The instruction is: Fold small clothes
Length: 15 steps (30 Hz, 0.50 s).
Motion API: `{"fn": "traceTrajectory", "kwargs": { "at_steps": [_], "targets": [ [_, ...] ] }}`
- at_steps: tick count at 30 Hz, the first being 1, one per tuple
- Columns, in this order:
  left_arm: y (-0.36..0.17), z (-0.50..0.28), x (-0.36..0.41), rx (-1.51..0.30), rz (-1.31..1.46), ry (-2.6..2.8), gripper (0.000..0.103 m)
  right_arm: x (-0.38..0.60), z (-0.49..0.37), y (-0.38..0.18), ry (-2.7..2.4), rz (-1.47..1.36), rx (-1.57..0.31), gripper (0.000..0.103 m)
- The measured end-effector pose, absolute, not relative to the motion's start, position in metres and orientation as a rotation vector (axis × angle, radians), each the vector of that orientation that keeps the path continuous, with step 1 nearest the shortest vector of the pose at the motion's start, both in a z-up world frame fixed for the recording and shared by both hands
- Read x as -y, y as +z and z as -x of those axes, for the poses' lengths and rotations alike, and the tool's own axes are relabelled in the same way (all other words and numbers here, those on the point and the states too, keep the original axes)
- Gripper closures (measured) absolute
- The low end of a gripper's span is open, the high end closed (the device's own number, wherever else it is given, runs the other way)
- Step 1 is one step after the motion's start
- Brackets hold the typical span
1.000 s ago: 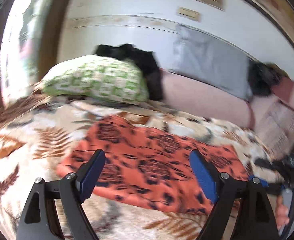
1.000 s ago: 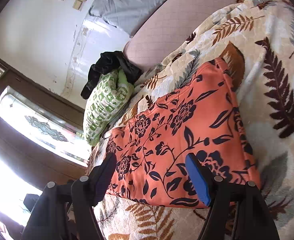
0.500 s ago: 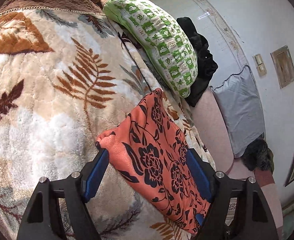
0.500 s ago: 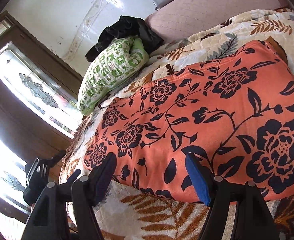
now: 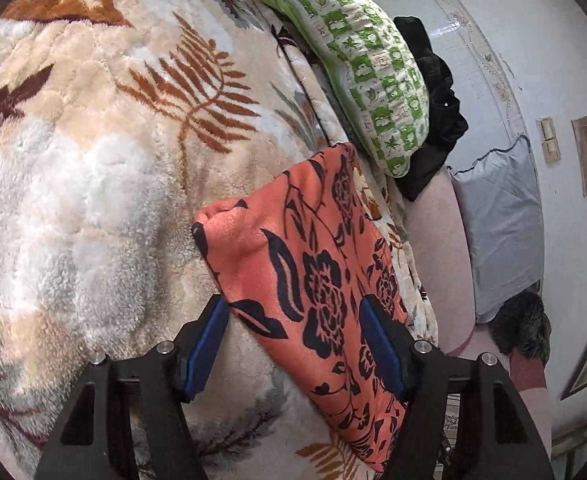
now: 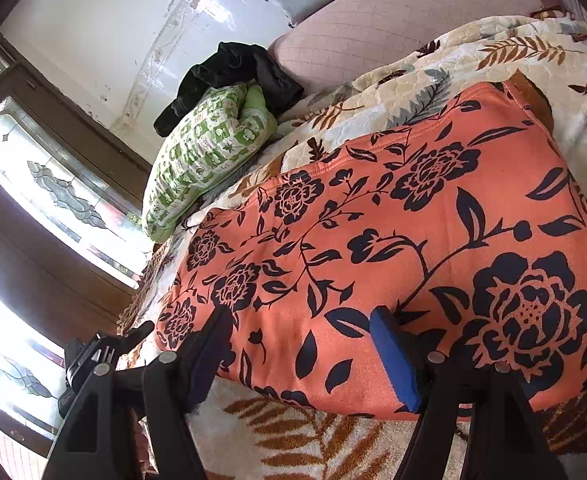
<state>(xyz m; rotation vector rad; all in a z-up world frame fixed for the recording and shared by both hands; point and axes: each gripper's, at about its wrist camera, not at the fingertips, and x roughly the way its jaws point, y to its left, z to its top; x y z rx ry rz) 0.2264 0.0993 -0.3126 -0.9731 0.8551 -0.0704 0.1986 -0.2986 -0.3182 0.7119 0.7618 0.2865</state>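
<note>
Compared with one second earlier, the left gripper (image 5: 293,320) had rolled and dropped from a view across the bed to a low pose at one end of the orange floral garment (image 5: 313,280), and the right gripper (image 6: 301,336) had advanced until the cloth filled most of its view.

Left wrist view, left to right: the fleece leaf-print blanket (image 5: 93,180) covered the bed. The left gripper pointed downward and forward along the blanket. Its jaws were closing, with the folded end of the garment between the blue pads (image 5: 207,354); the left pad stood at the cloth's edge, and a firm grip could not be confirmed. Beyond the garment lay a green-patterned pillow (image 5: 365,68), then a black garment (image 5: 437,112) against the wall, then a grey pillow (image 5: 501,232) farther right.

Right wrist view, left to right: the left gripper's black frame (image 6: 93,356) appeared at the garment's far-left end, in front of a decorated glass window (image 6: 53,192). The right gripper angled downward over the near long edge of the garment (image 6: 413,240). Its jaws stood apart and steady, straddling that edge, with the right pad (image 6: 393,360) over the cloth. The garment lay flat on the blanket (image 6: 313,440).
</note>
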Motion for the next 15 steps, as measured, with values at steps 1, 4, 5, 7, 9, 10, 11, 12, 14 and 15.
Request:
{"fn": "traceTrajectory", "kwargs": {
  "at_steps": [1, 4, 5, 7, 9, 10, 11, 12, 14, 15],
  "targets": [
    [-0.316, -0.227, -0.102, -0.846, 0.997, -0.062, 0.035, 0.299, -0.199, -0.319, 0.286, -0.713, -0.763, 0.028],
    [-0.311, -0.236, -0.102, -0.805, 0.972, -0.017, 0.034, 0.301, -0.199, -0.32, 0.279, -0.713, -0.759, 0.028],
    [-0.311, -0.242, -0.101, -0.799, 0.969, -0.003, 0.034, 0.302, -0.199, -0.32, 0.275, -0.717, -0.76, 0.029],
    [-0.312, -0.255, -0.099, -0.79, 0.964, 0.013, 0.034, 0.305, -0.198, -0.321, 0.263, -0.722, -0.756, 0.029],
    [-0.313, -0.267, -0.098, -0.774, 0.972, 0.0, 0.035, 0.306, -0.198, -0.32, 0.257, -0.72, -0.751, 0.03],
    [-0.314, -0.272, -0.099, -0.769, 0.99, -0.011, 0.036, 0.306, -0.197, -0.32, 0.254, -0.717, -0.747, 0.033],
    [-0.315, -0.275, -0.101, -0.758, 1.015, -0.023, 0.046, 0.306, -0.197, -0.319, 0.249, -0.708, -0.745, 0.042],
    [-0.316, -0.277, -0.102, -0.749, 1.033, -0.047, 0.055, 0.305, -0.198, -0.32, 0.243, -0.695, -0.75, 0.048],
    [-0.314, -0.279, -0.1, -0.747, 0.994, -0.062, 0.073, 0.305, -0.201, -0.323, 0.219, -0.678, -0.766, 0.061],
    [-0.312, -0.281, -0.097, -0.744, 0.956, -0.073, 0.075, 0.305, -0.203, -0.326, 0.207, -0.677, -0.772, 0.063]
  ]
}}
